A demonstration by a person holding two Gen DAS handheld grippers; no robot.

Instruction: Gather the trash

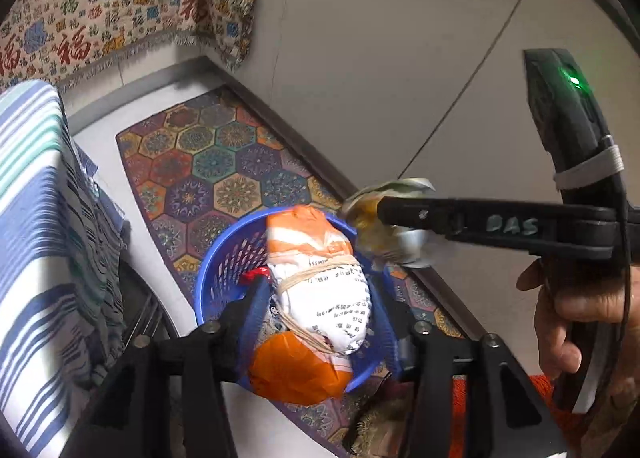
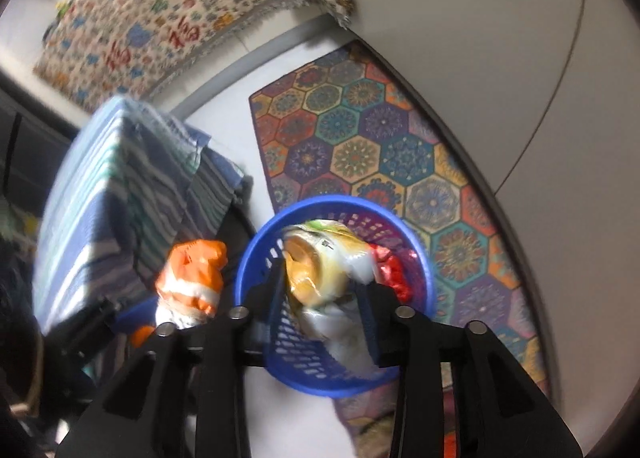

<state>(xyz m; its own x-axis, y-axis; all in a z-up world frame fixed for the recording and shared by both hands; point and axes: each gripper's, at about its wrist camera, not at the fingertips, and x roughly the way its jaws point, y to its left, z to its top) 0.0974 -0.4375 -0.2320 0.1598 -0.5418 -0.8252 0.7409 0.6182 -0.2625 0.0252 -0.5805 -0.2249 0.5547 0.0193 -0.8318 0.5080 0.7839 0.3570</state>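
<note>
both grippers hang over a blue basket (image 1: 224, 258) that stands on the near end of a hexagon-patterned rug (image 1: 208, 161) beside a pale wall. the left gripper (image 1: 320, 306) has an orange-and-white bag (image 1: 320, 282), bound with string and printed with small black characters, between its fingers; it sits right above the basket's mouth, and whether the pads press it or have let go i cannot tell. no earlier view is at hand to compare. the right gripper (image 2: 324, 290) has a crumpled clear wrapper with a tan round piece inside (image 2: 316, 270) between its fingers over the same basket — here too motion blur hides whether the pads pinch it or stand just off it. in the left wrist view that wrapper (image 1: 384, 225) shows at the tip of the right gripper's black finger, to the right of the bag, with a hand (image 1: 576, 322) on the handle. red scrap (image 2: 394, 276) lies inside the basket. a blue-striped cloth (image 1: 36, 217) covers something on the left, and a patterned cloth with red characters (image 1: 112, 5) hangs at the far side.
</note>
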